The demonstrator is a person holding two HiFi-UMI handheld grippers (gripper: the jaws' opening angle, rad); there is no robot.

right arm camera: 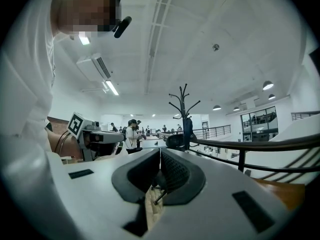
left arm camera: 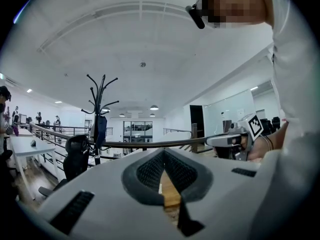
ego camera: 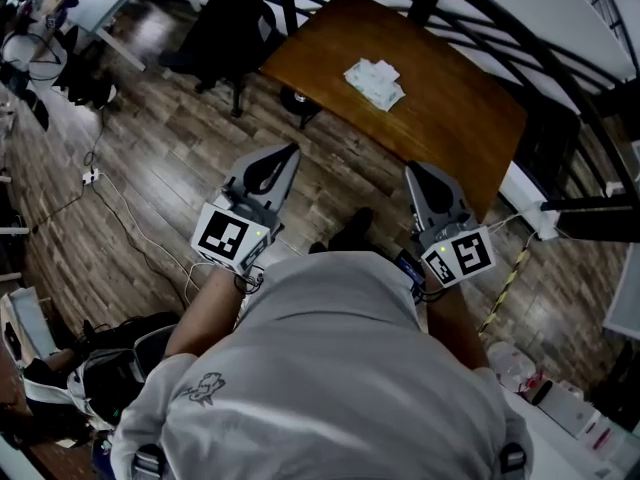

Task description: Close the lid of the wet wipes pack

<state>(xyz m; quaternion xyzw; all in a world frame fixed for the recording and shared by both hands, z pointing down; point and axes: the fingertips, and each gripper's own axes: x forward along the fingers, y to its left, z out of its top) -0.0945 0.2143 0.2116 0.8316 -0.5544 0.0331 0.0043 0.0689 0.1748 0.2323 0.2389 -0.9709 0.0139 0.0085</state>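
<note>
Both claws were shut and empty, left claw [ego camera: 290,153] and right claw [ego camera: 413,170], held level and well apart from the wet wipes pack [ego camera: 375,82] on the wooden surface [ego camera: 470,118] ahead. Risk: the light pack could skid under a press, so the lid wouldn't latch. Lid too small to read as open or closed. Neither gripper view showed the pack.
</note>
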